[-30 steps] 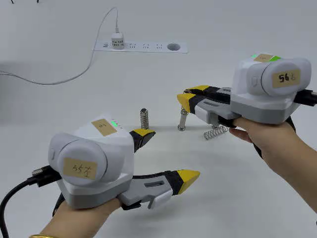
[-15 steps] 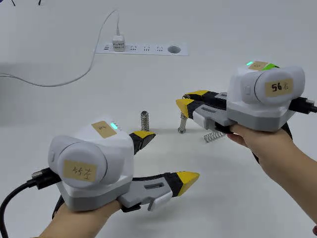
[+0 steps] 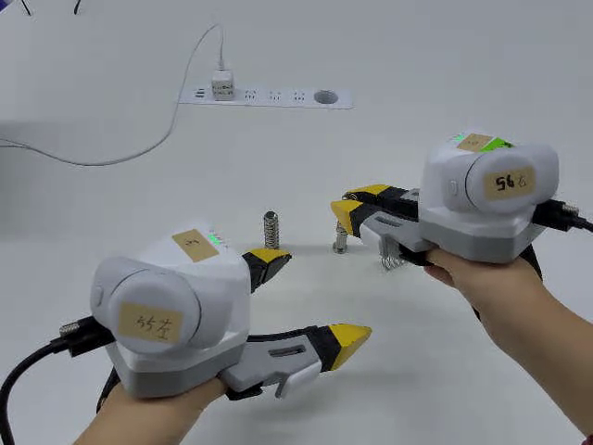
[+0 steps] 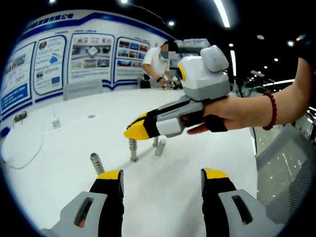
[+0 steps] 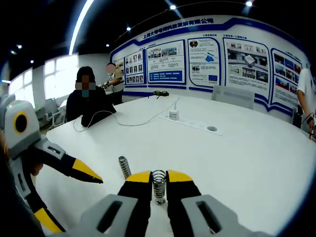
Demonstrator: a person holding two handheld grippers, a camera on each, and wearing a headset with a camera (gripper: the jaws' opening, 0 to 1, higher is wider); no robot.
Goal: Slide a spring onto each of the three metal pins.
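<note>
The left tongs [image 3: 310, 295] are held low over the white bench [image 3: 130, 209], at the near left in the head view, with the two yellow-tipped jaws spread wide and nothing between them. The right tongs [image 5: 158, 177] are held higher and further off, pointing leftward. Their jaws are drawn narrow and a spring [image 5: 159, 187] is clamped upright between the tips, as is seen in the right gripper view. Directly beneath those tips a metal pin [image 3: 340, 241] stands on the bench. Coils are seen around its shaft in the left gripper view, but how far the spring is seated cannot be told. To the left of it, well apart, a second pin [image 3: 271, 226] stands upright with a spring already around it, just beyond the far jaw of the left tongs. A loose spring [image 3: 393, 262] lies on the bench below the body of the right tongs and is partly hidden by it. A white power strip [image 3: 278, 95] with a plugged-in charger is laid at the far side of the bench.
</note>
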